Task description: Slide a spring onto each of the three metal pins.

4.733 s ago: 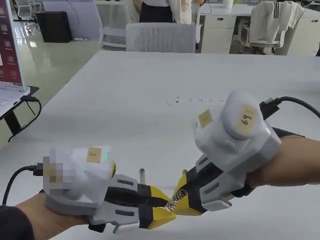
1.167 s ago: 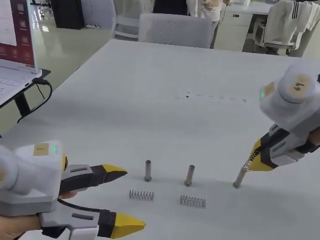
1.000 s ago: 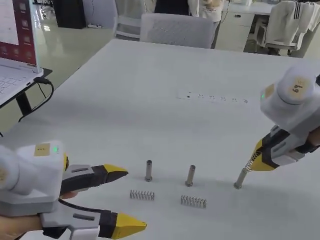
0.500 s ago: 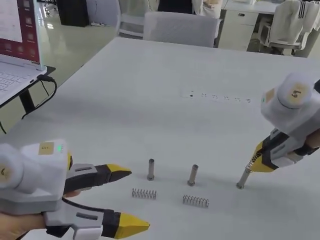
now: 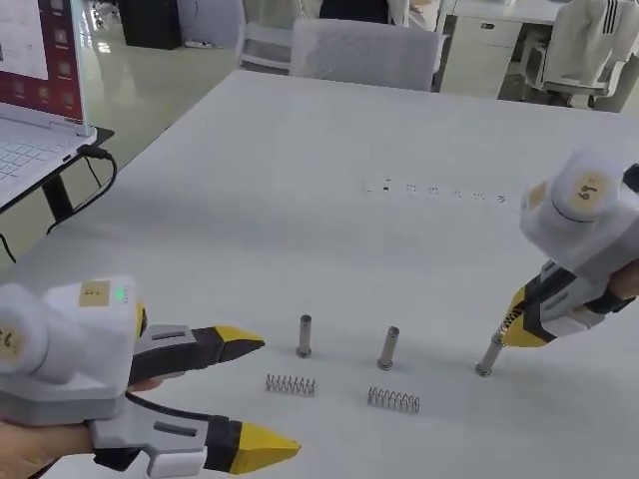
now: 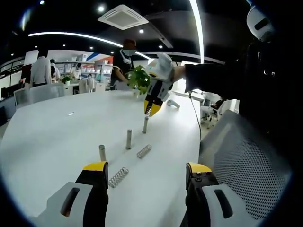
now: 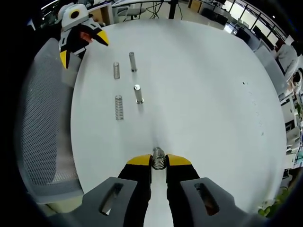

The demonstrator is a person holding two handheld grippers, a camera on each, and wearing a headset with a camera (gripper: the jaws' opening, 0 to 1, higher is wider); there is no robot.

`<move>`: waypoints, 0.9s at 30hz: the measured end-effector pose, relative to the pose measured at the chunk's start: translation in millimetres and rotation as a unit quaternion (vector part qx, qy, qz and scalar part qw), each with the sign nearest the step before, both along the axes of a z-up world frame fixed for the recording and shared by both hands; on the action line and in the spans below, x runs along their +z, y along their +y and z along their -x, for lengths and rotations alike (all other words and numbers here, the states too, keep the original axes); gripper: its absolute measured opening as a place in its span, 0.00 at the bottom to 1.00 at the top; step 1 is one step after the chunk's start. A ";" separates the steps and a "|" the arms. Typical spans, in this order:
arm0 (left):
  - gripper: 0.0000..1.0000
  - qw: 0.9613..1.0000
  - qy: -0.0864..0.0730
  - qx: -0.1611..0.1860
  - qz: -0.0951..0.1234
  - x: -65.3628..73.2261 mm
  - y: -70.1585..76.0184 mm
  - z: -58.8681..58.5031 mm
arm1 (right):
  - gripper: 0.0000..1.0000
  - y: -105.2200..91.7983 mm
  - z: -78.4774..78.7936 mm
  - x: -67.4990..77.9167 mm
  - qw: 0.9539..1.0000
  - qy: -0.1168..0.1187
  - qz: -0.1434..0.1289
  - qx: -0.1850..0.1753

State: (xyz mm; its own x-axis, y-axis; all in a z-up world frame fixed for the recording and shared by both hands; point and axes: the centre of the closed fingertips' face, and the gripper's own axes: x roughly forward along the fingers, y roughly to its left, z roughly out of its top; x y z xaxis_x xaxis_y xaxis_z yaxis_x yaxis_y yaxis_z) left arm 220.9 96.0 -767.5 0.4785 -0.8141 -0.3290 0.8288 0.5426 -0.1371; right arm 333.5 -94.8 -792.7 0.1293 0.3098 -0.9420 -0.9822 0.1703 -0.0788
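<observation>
Your right gripper (image 5: 515, 330) jaws are closed on a spring (image 7: 159, 160) at the top of the rightmost pin (image 5: 487, 356). Align it with the pin's axis, then lower. Your left gripper (image 5: 280, 398) jaws stand wide, empty.

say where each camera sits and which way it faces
Head view: head-mounted, looks forward and down at the white table, left gripper and right gripper.
Left gripper view: on the left gripper, faces along the row of pins toward the right gripper; own jaws open.
Right gripper view: on the right gripper, faces back at the left gripper; own jaws shut on a spring.
Shared: both gripper views show two loose springs.
</observation>
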 end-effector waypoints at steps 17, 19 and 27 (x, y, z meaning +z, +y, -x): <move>0.61 1.000 0.000 0.001 0.000 -0.4 -1.5 1.5 | 0.09 0.3 -3.0 -26.1 1.000 0.021 0.004 -0.008; 0.61 1.000 0.000 0.002 0.000 -0.3 -1.4 1.7 | 0.09 0.6 -4.3 -29.8 1.000 0.025 0.003 -0.010; 0.61 1.000 0.001 0.004 -0.002 -0.6 -0.4 1.7 | 0.09 -0.8 -3.1 -40.0 1.000 0.026 0.007 -0.009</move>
